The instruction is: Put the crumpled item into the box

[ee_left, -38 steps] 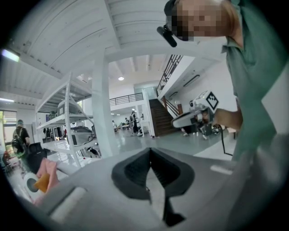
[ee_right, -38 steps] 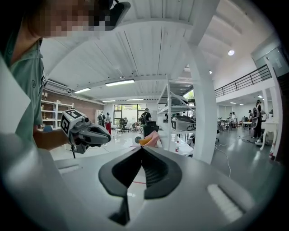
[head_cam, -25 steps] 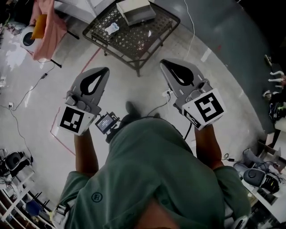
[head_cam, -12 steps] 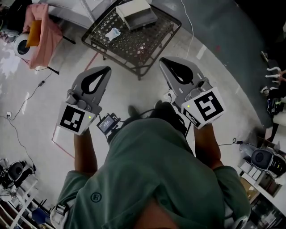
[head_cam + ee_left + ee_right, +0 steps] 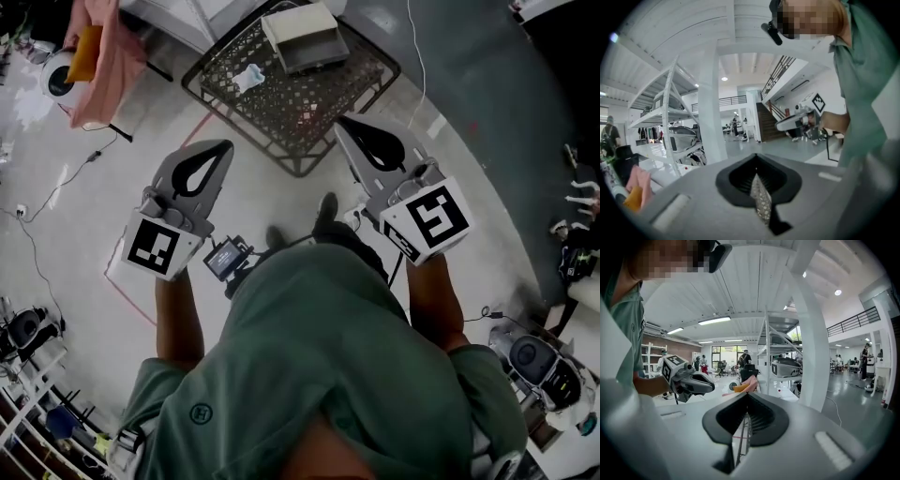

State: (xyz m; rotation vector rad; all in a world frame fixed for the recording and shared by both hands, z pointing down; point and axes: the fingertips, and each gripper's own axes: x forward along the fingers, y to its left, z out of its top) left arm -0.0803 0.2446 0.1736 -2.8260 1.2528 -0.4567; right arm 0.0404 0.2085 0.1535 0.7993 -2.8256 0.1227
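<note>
Left gripper (image 5: 221, 147) and right gripper (image 5: 343, 128) clenched, empty; table (image 5: 298, 169) now nearer; on it, crumpled item (image 5: 249, 77) beside box (image 5: 305, 37); approach continuing.

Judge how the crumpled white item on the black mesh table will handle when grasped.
The crumpled white item looks thin and creased: probably light and squashy. Its irregular shape likely stops it rolling on the black mesh table.
</note>
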